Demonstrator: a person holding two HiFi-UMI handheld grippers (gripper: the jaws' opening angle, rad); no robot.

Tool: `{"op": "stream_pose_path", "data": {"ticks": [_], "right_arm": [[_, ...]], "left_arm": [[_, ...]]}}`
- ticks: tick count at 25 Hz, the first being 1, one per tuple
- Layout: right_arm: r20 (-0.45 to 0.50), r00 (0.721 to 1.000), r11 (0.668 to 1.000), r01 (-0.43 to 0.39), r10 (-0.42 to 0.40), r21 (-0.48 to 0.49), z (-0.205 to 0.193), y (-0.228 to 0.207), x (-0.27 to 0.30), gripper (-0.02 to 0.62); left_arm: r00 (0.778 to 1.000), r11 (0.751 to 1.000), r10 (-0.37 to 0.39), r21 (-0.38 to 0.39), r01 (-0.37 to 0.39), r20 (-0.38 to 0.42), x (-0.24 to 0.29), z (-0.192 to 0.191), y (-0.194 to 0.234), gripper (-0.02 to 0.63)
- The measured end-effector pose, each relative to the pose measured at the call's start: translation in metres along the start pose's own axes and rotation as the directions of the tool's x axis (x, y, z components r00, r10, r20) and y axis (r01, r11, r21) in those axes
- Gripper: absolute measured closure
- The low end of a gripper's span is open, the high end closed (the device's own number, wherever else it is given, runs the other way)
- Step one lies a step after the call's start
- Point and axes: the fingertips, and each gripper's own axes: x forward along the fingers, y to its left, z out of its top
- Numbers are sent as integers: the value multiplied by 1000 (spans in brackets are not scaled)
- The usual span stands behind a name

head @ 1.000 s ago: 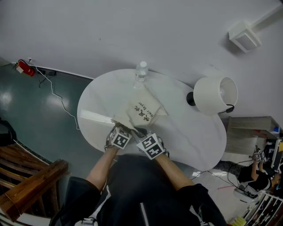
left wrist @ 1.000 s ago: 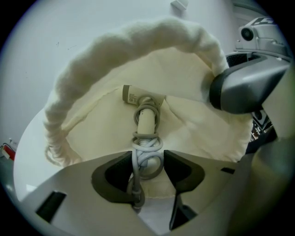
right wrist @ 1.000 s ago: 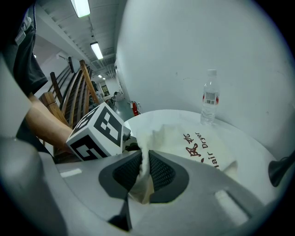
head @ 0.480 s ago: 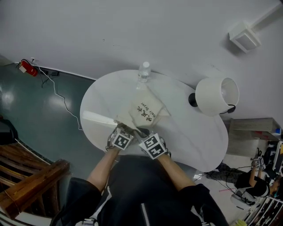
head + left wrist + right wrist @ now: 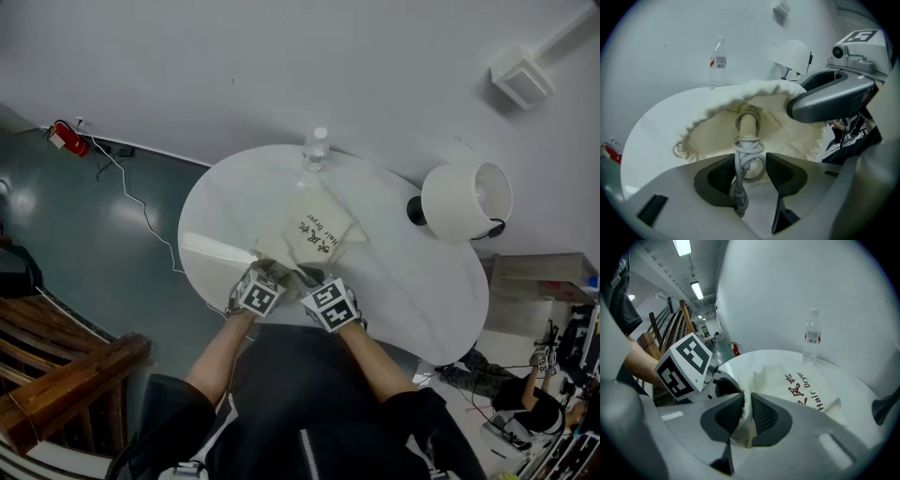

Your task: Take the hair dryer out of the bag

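A cream drawstring bag (image 5: 314, 234) printed "Hair Dryer" lies on the round white table (image 5: 412, 281). My right gripper (image 5: 746, 416) is shut on the bag's rim and holds the mouth up. Through the open mouth the left gripper view shows the hair dryer's pale handle (image 5: 748, 124) with its grey cord (image 5: 745, 154) coiled round it. My left gripper (image 5: 751, 171) is open at the mouth. The cord runs between its jaws, lying along the left pad. In the head view both grippers sit side by side at the bag's near end, left gripper (image 5: 272, 270) and right gripper (image 5: 305, 278).
A clear water bottle (image 5: 317, 150) stands at the table's far edge behind the bag. A white lamp (image 5: 466, 202) stands at the right of the table. The table's near edge lies just under my hands. A wooden chair (image 5: 66, 375) is at the lower left.
The head view has shifted a little, so everything sits slightly further right. Both grippers keep their places at the bag's mouth.
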Motion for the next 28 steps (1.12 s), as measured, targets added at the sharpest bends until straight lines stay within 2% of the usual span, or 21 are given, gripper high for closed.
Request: {"op": "stream_pose_path", "data": {"ticks": [28], "right_arm": [[-39,999,1000,21,-21,-7,-15,0,13,557]], "left_arm": [[1000,999,24,-37,-24,-13,-33,-46,4,394]]}}
